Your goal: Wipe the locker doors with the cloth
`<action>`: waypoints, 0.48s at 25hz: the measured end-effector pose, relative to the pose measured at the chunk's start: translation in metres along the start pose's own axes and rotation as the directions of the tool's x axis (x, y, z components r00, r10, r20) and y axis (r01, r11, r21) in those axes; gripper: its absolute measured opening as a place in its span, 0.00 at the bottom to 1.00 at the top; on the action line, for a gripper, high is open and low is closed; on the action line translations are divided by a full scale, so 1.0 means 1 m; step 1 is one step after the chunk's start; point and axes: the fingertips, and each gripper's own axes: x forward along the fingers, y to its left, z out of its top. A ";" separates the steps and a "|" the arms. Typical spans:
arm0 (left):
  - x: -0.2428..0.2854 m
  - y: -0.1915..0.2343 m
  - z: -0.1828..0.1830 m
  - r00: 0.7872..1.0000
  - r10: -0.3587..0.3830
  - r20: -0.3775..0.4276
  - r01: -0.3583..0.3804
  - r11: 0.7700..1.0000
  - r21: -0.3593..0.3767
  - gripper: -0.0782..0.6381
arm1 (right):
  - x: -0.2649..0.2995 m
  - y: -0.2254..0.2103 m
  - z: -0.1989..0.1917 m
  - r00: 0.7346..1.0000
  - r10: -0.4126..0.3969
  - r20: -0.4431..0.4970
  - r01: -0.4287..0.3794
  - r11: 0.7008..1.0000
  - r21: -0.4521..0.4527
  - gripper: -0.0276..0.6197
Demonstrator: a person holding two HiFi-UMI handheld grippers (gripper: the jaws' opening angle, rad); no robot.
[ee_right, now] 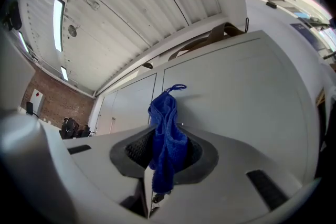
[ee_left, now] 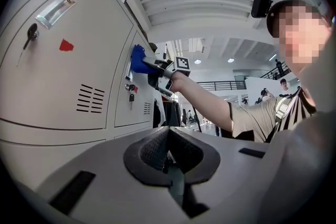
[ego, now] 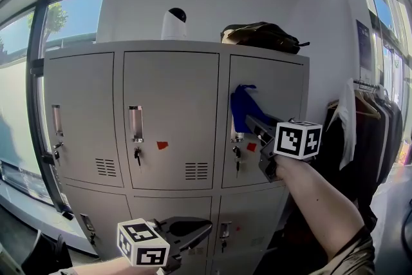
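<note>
**A:** Where is the blue cloth point(ee_right: 166, 131)?

**B:** The right gripper point(ego: 252, 122) pinches it. In the right gripper view the jaws are closed on its lower half, and the rest stands up above them in a folded bunch with a small loop at the top.

**A:** Is it on a locker?

**B:** It is at the upper right locker door point(ego: 278, 77), on the left part of that door, just above the handle and the key. In the left gripper view it looks pressed against the grey metal.

**A:** And the left gripper point(ee_left: 168, 150)?

**B:** It is low and near, in front of the bottom row of lockers and well apart from the cloth. Its dark pads are pressed together with nothing between them.

**A:** What about the other doors?

**B:** The upper middle door point(ego: 172, 84) has a handle, a key hanging in the lock, a small red sticker point(ego: 162, 145) and a vent at the lower right. The upper left door point(ego: 80, 106) is built the same way.

**A:** Anything on top?

**B:** A white domed device with a black cap point(ego: 174, 24) sits near the middle, and a dark bag point(ego: 261, 35) lies to the right. Dark garments point(ego: 367, 132) hang on a rack right of the lockers, and a window point(ego: 19, 93) is on the left.
</note>
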 end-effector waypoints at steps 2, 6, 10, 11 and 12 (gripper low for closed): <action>-0.004 0.003 -0.001 1.000 0.013 -0.002 -0.013 1.000 0.001 0.12 | 0.008 0.007 -0.008 1.000 0.017 -0.004 -0.017 1.000 0.014 0.16; -0.008 0.008 -0.004 0.999 0.034 -0.004 -0.034 0.999 -0.005 0.12 | 0.017 0.012 -0.021 0.999 0.032 -0.004 -0.032 0.999 0.024 0.16; -0.008 0.008 -0.006 0.999 0.038 -0.005 -0.038 0.999 -0.009 0.12 | 0.010 -0.002 -0.024 1.000 0.018 0.000 -0.018 1.000 0.022 0.16; -0.006 0.007 -0.006 0.999 0.036 -0.005 -0.036 0.999 -0.009 0.12 | 0.006 -0.009 -0.024 1.000 0.007 -0.002 -0.007 1.000 0.021 0.16; -0.005 0.007 -0.006 0.999 0.034 -0.005 -0.034 0.999 -0.009 0.12 | 0.002 -0.016 -0.024 1.000 -0.009 -0.005 0.009 1.000 0.020 0.16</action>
